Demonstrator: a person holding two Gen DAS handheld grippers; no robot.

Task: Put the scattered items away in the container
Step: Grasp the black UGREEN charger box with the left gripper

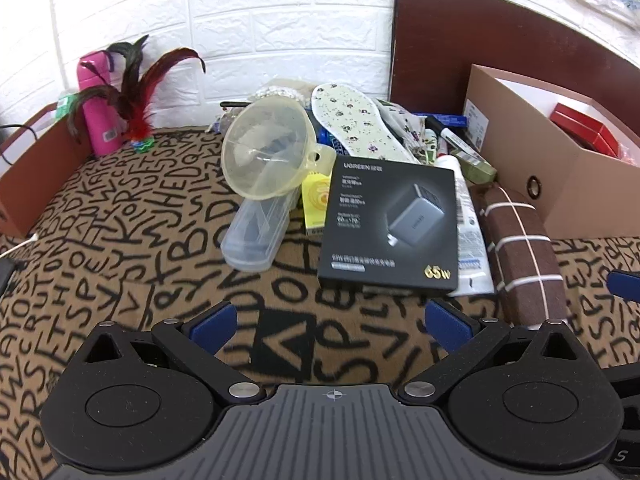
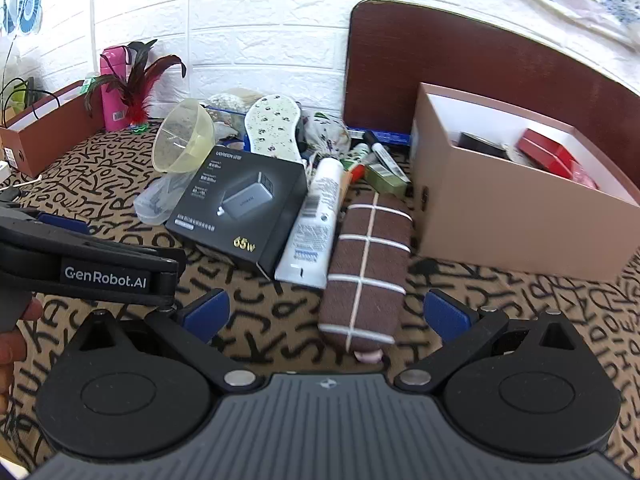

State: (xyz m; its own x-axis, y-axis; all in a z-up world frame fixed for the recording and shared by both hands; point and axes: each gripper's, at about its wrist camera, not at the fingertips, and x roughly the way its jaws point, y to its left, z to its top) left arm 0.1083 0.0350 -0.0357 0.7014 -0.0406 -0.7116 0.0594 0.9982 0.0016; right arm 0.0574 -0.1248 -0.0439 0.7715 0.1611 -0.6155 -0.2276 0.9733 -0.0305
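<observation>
A pile of items lies on the lettered brown cloth. A black charger box [image 1: 390, 222] [image 2: 240, 204] lies in front, with a white tube [image 1: 472, 232] [image 2: 316, 220] and a brown checked pouch [image 1: 522, 248] [image 2: 366, 272] to its right. A yellow funnel [image 1: 266, 148] [image 2: 184, 136] rests on a clear plastic case [image 1: 256, 232]. A floral insole [image 1: 358, 124] [image 2: 274, 128] lies behind. The tan open box [image 1: 560, 196] [image 2: 516, 220] stands at the right with red items inside. My left gripper [image 1: 330, 322] is open and empty before the charger box. My right gripper [image 2: 326, 314] is open, with the pouch's near end between its fingers.
A pink bottle [image 1: 98, 108] [image 2: 112, 84] and a feather shuttlecock [image 1: 136, 92] stand at the back left beside a brown box [image 1: 38, 176]. A dark wooden board [image 1: 480, 44] leans on the white brick wall. The left gripper body [image 2: 80, 256] shows in the right wrist view.
</observation>
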